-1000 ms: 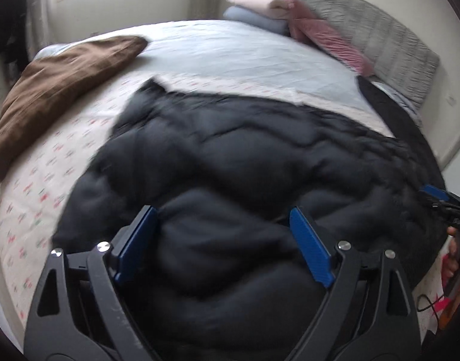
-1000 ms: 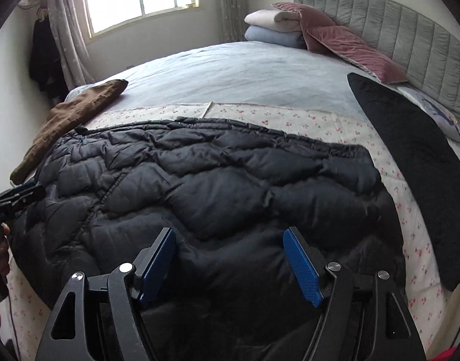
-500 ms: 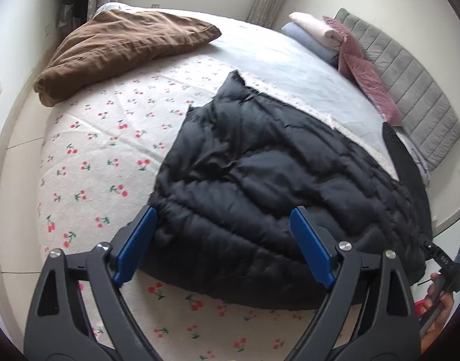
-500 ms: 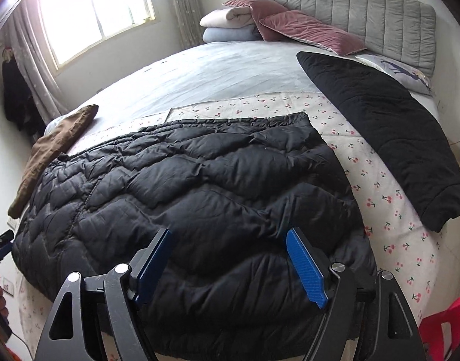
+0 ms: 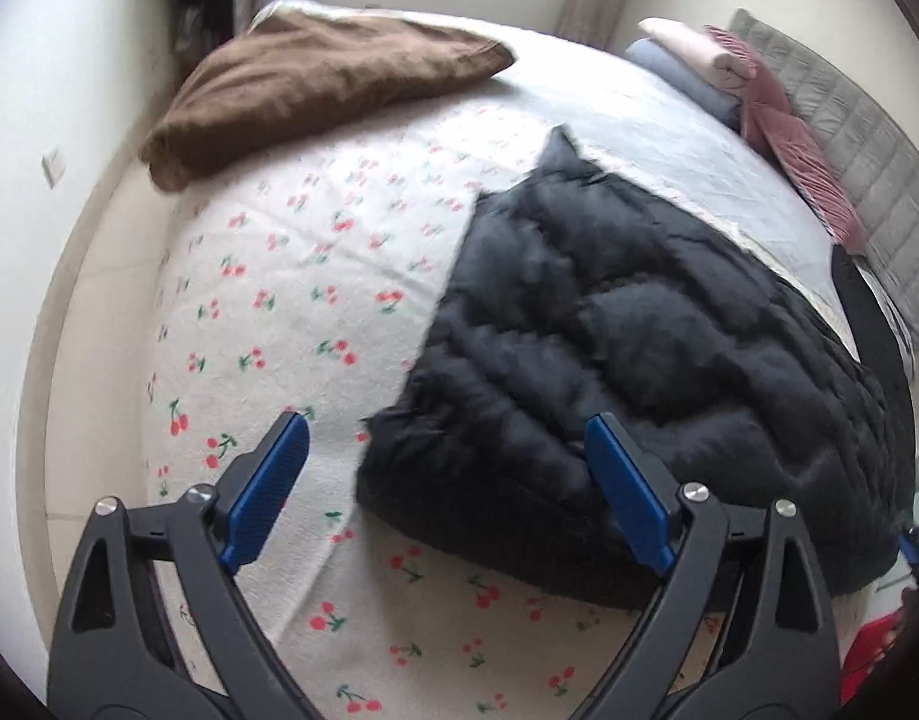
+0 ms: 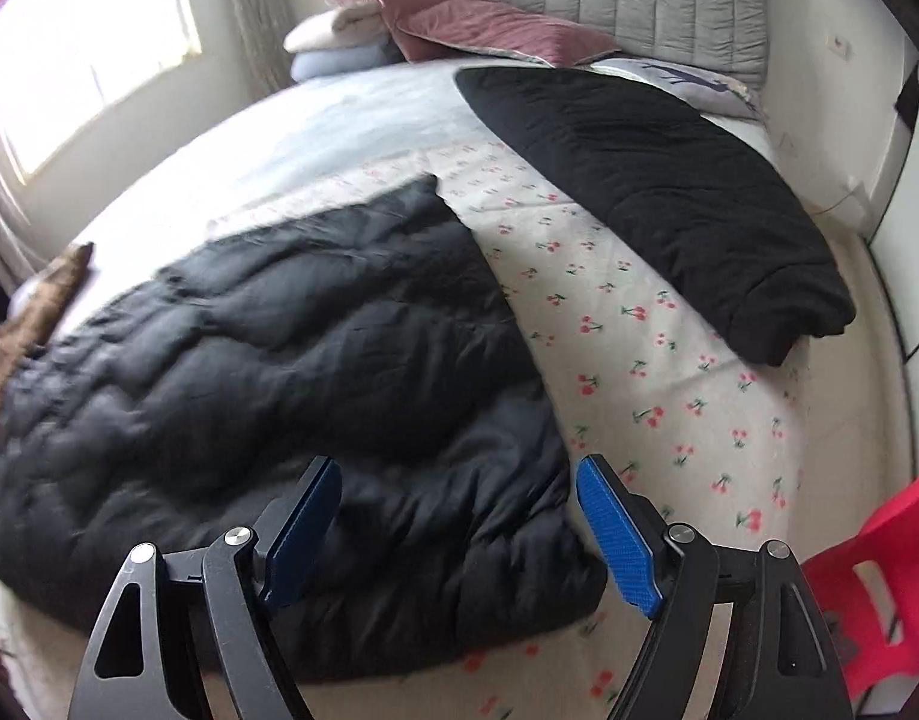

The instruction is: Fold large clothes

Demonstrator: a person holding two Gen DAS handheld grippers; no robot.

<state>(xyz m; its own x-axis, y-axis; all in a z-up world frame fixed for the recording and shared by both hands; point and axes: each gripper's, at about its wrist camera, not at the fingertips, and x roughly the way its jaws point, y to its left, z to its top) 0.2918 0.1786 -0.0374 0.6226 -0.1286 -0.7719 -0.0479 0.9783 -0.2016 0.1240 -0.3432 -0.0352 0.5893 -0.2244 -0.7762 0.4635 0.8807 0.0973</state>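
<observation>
1. Left gripper [image 5: 447,480] spread wide, pinching nothing – hovering over the near left corner of the black puffer jacket [image 5: 639,348].
2. Right gripper [image 6: 459,528] spread wide too, empty, above the jacket's near right corner.
3. Jacket lying flat on the cherry-print sheet [image 5: 291,300], ahead of both grippers.
4. Beyond the left gripper – a brown garment [image 5: 315,78]; right of the right gripper, a black garment [image 6: 669,180].

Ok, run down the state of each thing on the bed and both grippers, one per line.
Black puffer jacket: lying flat on the cherry-print sheet, not gripped.
Brown garment: lying loosely folded.
Black garment: folded lengthwise.
Left gripper: open, empty.
Right gripper: open, empty.
</observation>
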